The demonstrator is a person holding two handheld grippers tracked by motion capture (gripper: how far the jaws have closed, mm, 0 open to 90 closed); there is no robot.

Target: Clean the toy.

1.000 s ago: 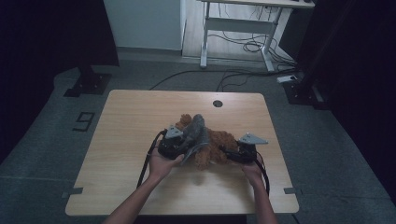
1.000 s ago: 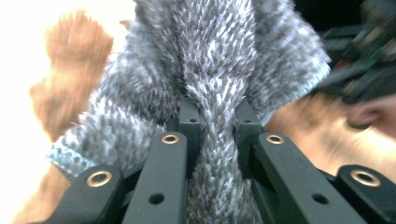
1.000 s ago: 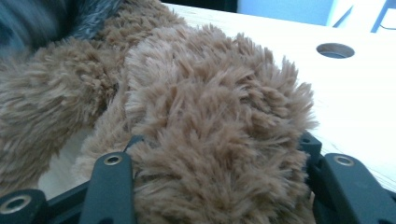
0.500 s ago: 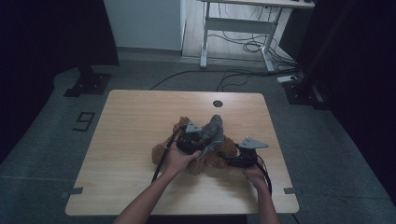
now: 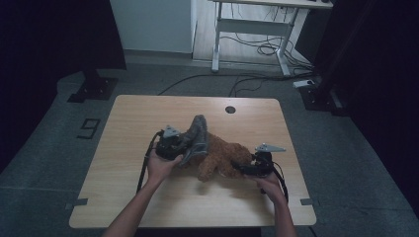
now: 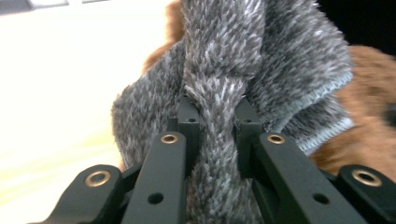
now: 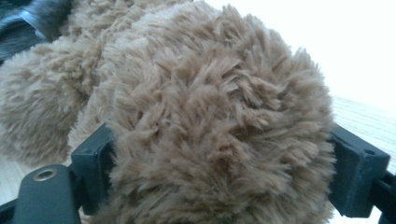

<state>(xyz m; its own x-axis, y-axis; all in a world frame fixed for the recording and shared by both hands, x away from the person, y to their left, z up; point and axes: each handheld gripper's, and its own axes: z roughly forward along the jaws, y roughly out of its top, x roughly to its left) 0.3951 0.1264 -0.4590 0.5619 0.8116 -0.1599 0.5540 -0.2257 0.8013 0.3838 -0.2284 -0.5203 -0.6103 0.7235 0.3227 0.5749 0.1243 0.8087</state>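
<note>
At a pale wooden table (image 5: 148, 197), we work a grey fuzzy garment (image 5: 196, 138) over a brown teddy bear (image 5: 222, 160) that lies at the table's middle, its bulk stretched toward the right. On the left, our left gripper (image 5: 185, 146) is pressed tight on a twisted fold of the grey garment (image 6: 219, 121); its own camera shows the nap bunched between the two black jaws, with the hemmed edge fanning out to the right over brown fur. The garment rises from that grip toward the far side and drapes across the bear's left end.

On the right, our right gripper (image 5: 238, 168) reaches in at the bear's near right limb. Its jaws have just been spreading, and they now stand wide on either side of a round plush limb (image 7: 219, 126), the pads at the fur's edges but, as far as we can judge, no longer squeezing it.

To do this step well, we judge that the left grip should stay deep on the fold, since thin plush slips easily, and should draw the cloth along the bear's body rather than upward. The right gripper should take a fresh, firm hold on the bear before the pull, or the whole toy will slide left with the garment.
</note>
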